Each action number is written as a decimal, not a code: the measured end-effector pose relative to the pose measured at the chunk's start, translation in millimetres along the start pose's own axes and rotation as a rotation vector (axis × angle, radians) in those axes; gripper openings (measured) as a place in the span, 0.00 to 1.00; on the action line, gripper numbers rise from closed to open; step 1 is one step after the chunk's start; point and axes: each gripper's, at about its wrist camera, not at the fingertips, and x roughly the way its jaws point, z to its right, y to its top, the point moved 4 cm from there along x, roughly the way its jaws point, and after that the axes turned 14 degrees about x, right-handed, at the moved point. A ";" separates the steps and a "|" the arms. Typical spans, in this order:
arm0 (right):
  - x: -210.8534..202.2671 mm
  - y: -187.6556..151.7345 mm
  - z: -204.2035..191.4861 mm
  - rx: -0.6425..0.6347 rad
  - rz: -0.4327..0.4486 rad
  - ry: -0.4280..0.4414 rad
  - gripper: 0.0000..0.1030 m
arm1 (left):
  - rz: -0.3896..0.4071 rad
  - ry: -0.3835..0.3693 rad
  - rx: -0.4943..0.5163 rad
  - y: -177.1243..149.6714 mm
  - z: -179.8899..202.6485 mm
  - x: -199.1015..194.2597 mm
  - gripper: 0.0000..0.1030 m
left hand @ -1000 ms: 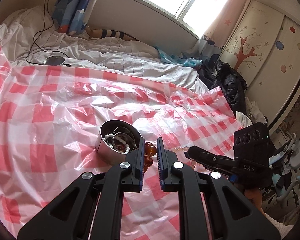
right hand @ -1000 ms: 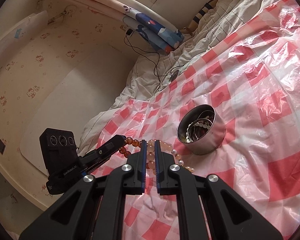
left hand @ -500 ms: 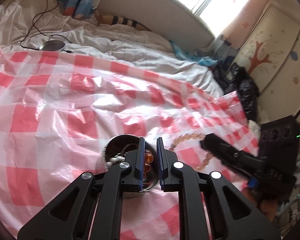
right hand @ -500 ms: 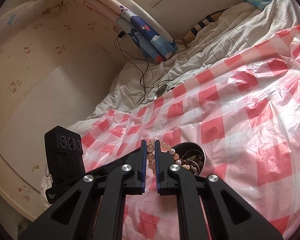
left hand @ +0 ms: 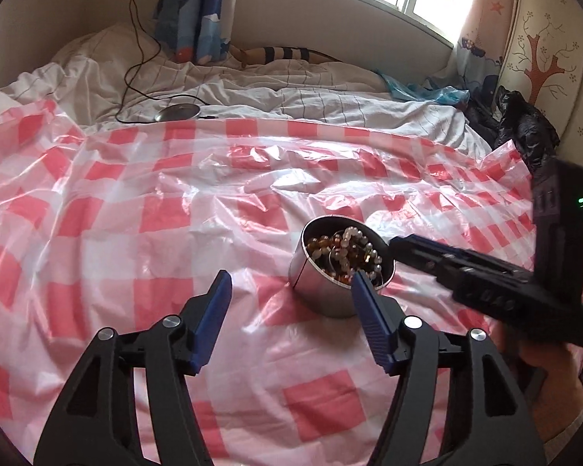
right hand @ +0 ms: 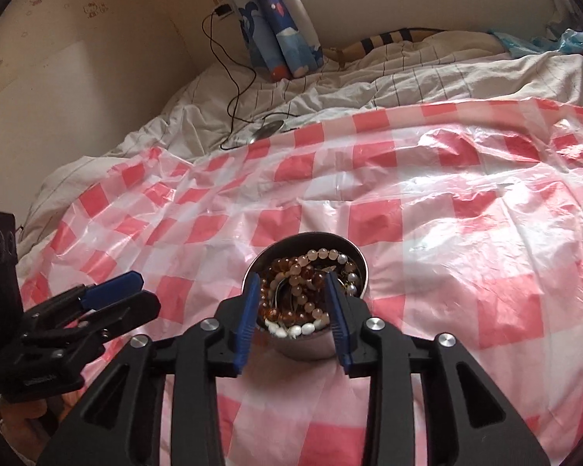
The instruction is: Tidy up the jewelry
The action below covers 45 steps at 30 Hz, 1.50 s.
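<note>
Both jaws just released, empty, beside bead-filled tin (right hand: 311, 345) on checked sheet (left hand: 136, 233)

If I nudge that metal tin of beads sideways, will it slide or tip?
The metal tin is short and wide, so it probably slides rather than tips. It sits on a glossy, crumpled plastic sheet over soft bedding, so it may wobble or catch. The bead bracelets likely add weight.
</note>
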 end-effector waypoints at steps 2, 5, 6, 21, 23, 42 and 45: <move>-30.6 -14.9 -0.5 0.014 0.020 -0.008 0.48 | -0.008 0.026 -0.001 -17.4 6.3 -13.2 0.69; -72.4 -49.7 4.5 0.018 0.051 -0.078 0.73 | -0.025 0.073 0.000 -46.6 18.7 -33.2 0.77; -84.5 -62.6 6.0 0.019 0.062 -0.102 0.78 | -0.028 0.086 0.001 -55.8 22.3 -39.6 0.81; -95.3 -113.8 14.9 0.000 0.170 -0.335 0.92 | -0.067 0.222 0.092 -87.7 52.0 -49.2 0.93; -90.9 -114.1 17.3 0.009 0.156 -0.345 0.92 | -0.078 0.211 0.064 -85.1 49.4 -46.1 0.93; -86.0 -113.9 18.7 0.006 0.141 -0.378 0.93 | -0.056 0.223 0.051 -77.5 50.4 -43.2 0.93; -85.9 -113.9 18.6 0.008 0.141 -0.379 0.93 | -0.045 0.225 0.042 -76.6 48.8 -45.6 0.93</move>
